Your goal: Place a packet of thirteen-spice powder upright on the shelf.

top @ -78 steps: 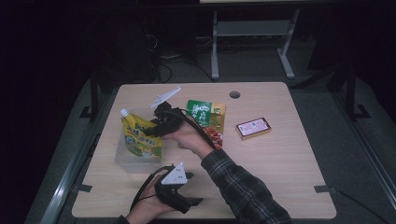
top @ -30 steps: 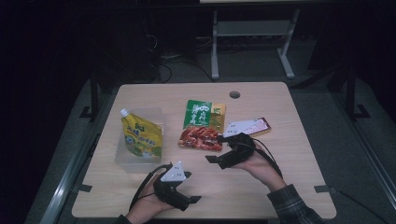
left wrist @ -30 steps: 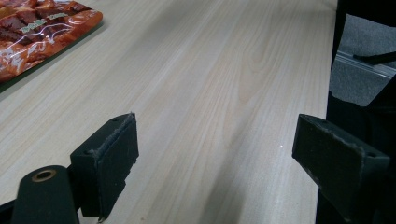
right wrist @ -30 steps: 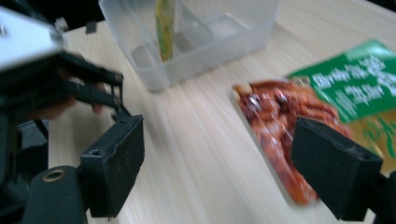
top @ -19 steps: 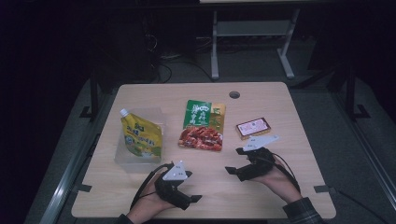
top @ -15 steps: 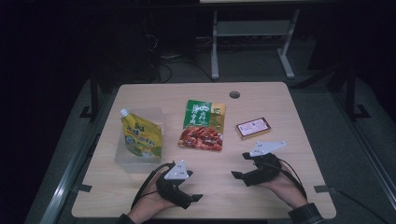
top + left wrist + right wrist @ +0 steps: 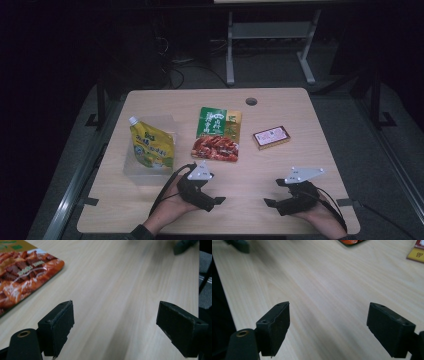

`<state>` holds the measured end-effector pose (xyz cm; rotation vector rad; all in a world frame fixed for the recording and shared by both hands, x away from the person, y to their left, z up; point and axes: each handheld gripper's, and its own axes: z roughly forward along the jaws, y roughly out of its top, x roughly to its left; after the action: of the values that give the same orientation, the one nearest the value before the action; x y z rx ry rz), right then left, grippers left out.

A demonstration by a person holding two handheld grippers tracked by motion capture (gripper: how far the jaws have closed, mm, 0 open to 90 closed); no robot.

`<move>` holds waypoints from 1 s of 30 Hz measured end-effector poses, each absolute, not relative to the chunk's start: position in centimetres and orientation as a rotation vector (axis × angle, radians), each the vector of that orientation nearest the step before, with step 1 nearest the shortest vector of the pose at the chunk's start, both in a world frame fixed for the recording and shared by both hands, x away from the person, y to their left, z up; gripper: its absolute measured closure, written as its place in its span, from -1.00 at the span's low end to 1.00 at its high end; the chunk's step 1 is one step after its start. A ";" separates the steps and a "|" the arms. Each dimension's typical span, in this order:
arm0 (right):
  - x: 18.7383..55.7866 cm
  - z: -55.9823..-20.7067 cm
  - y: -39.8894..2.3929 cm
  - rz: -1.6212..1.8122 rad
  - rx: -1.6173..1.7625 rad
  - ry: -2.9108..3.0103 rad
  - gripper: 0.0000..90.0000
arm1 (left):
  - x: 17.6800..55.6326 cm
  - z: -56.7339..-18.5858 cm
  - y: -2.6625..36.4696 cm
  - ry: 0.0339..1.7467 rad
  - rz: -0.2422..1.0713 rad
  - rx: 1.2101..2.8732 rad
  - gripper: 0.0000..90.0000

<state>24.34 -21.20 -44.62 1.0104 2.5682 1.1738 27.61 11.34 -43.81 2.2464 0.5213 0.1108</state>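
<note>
At the near edge of the wooden table (image 7: 260,177), two hand-held grippers are seen resting low over the surface. The left gripper (image 7: 214,201) is held in the person's left hand (image 7: 167,212) at the near left; the right gripper (image 7: 270,202) is held at the near right, well apart from the first. In the left gripper view the left gripper (image 7: 116,327) is recorded with its jaws spread wide, bare tabletop between them and nothing gripped. In the right gripper view the right gripper (image 7: 328,327) is found in the same condition: jaws wide apart, nothing held, only bare wood between them.

Beyond the left gripper, near but apart from it, a red and green snack packet (image 7: 217,134) is observed lying flat at the middle of the table; its red lower corner (image 7: 23,277) is noted at the upper left of the left gripper view. To the left of that packet, a yellow spouted pouch (image 7: 151,145) is seen lying in a clear shallow tray (image 7: 135,175). To the right of the snack packet, a small red box (image 7: 271,137) is recorded lying flat, well beyond the right gripper. At the far edge of the table a round cable hole (image 7: 251,101) is noted. Behind the table, a metal frame (image 7: 270,40) is seen standing on the dark floor.
</note>
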 end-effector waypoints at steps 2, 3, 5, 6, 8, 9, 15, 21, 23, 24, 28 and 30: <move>24.0 -44.7 -21.4 1.173 1.011 2.577 -0.60 | 28.1 -43.7 10.7 0.521 0.111 2.246 -0.69; 23.8 -44.8 -21.5 1.172 1.010 2.580 -0.60 | 28.4 -43.6 10.4 0.519 0.112 2.248 -0.69; 23.3 -44.8 -21.7 1.177 1.034 2.576 -0.60 | 29.0 -43.6 9.6 0.520 0.107 2.250 -0.69; 23.3 -44.8 -21.8 1.183 1.015 2.578 -0.60 | 29.2 -43.5 9.3 0.518 0.110 2.249 -0.69; 23.1 -44.9 -21.8 1.184 1.029 2.580 -0.60 | 29.6 -43.5 8.7 0.512 0.113 2.253 -0.69; 23.1 -44.9 -21.9 1.189 1.017 2.579 -0.60 | 29.8 -43.5 8.4 0.511 0.117 2.255 -0.69; 23.1 -44.9 -21.9 1.207 1.034 2.577 -0.60 | 31.3 -43.5 7.2 0.506 0.134 2.267 -0.69; 23.1 -44.9 -21.6 1.217 1.021 2.588 -0.60 | 33.2 -42.9 5.5 0.487 0.157 2.284 -0.69; 23.1 -44.9 -21.7 1.220 1.011 2.586 -0.60 | 33.8 -42.7 4.9 0.487 0.159 2.280 -0.69; 23.1 -44.8 -21.7 1.221 1.018 2.587 -0.60 | 34.1 -42.6 4.6 0.481 0.162 2.288 -0.69; 23.1 -44.7 -21.9 1.243 1.015 2.581 -0.60 | 35.6 -42.6 3.3 0.482 0.173 2.293 -0.69; 23.1 -44.8 -21.8 1.254 1.002 2.584 -0.60 | 36.3 -42.6 2.7 0.487 0.173 2.290 -0.69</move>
<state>23.11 -21.82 -44.77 1.0020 2.5838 1.2540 36.28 2.68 -42.59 2.2898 0.4874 0.1732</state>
